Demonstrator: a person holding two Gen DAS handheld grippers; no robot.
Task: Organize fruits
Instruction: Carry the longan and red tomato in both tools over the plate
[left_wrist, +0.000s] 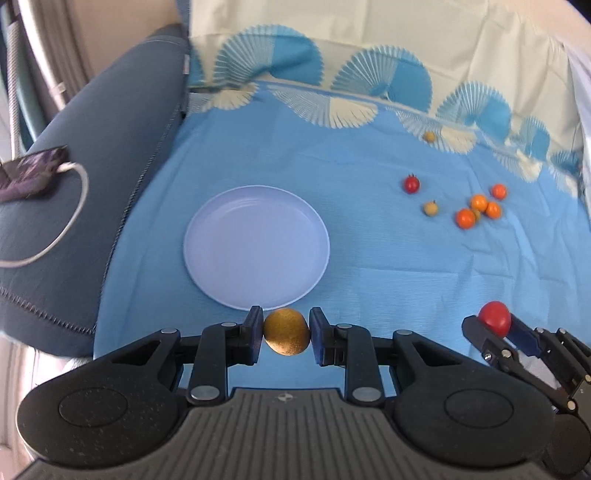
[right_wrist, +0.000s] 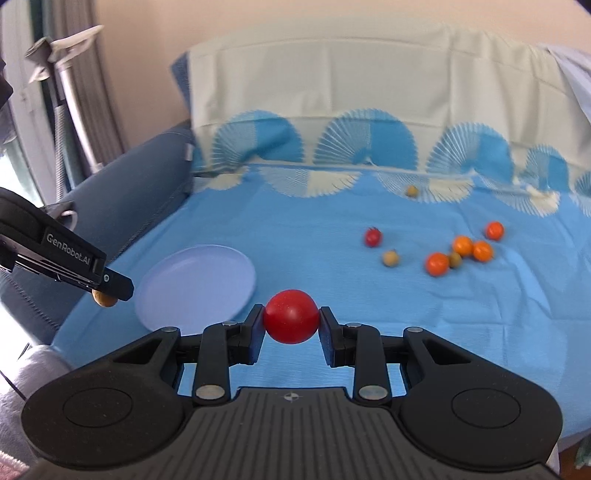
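Observation:
My left gripper (left_wrist: 286, 332) is shut on a yellow-brown fruit (left_wrist: 286, 331), just short of the near rim of a pale lilac plate (left_wrist: 256, 245). My right gripper (right_wrist: 291, 322) is shut on a red tomato (right_wrist: 291, 320); the tomato also shows at the right of the left wrist view (left_wrist: 495, 317). The plate (right_wrist: 199, 284) lies left of the right gripper. Loose on the blue cloth at the right are a small red tomato (left_wrist: 411, 183), several orange ones (left_wrist: 479, 202) and yellowish ones (left_wrist: 430, 208).
A blue cloth (left_wrist: 369, 258) with a fan-pattern border covers the surface. A dark blue cushion (left_wrist: 92, 184) lies at the left, with a phone (left_wrist: 29, 170) and white cable on it. One yellowish fruit (left_wrist: 429, 136) sits far back near the border.

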